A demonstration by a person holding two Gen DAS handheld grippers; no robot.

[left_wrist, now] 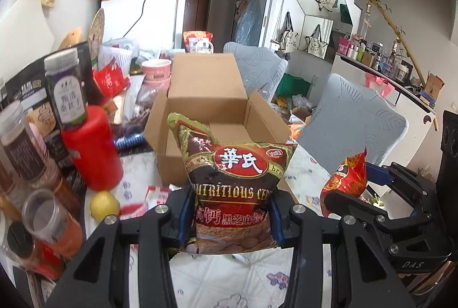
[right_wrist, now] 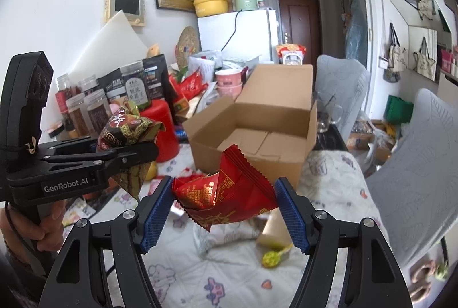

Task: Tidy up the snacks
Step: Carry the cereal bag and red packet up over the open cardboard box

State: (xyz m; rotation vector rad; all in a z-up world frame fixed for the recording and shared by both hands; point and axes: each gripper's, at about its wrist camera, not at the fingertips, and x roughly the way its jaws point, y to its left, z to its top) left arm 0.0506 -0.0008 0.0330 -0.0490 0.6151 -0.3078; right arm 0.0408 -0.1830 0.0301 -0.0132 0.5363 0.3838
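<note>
Both claws gripping snack packets before the open box.

Our left claw (left_wrist: 229, 217) clamps the brown cereal bag (left_wrist: 233, 187); our right claw (right_wrist: 224, 210) pinches a crumpled red packet (right_wrist: 226, 193), seemingly clear of the tabletop (right_wrist: 200, 279). The empty cardboard box (right_wrist: 254, 133) sits mid-frame beyond.

A quilted table (right_wrist: 329, 179) bears a cardboard box (right_wrist: 257, 136) and jars (right_wrist: 97, 110).

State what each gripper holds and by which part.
The left gripper clamps the brown cereal bag across its lower half. The right gripper pinches the red snack packet by its two side edges.
</note>
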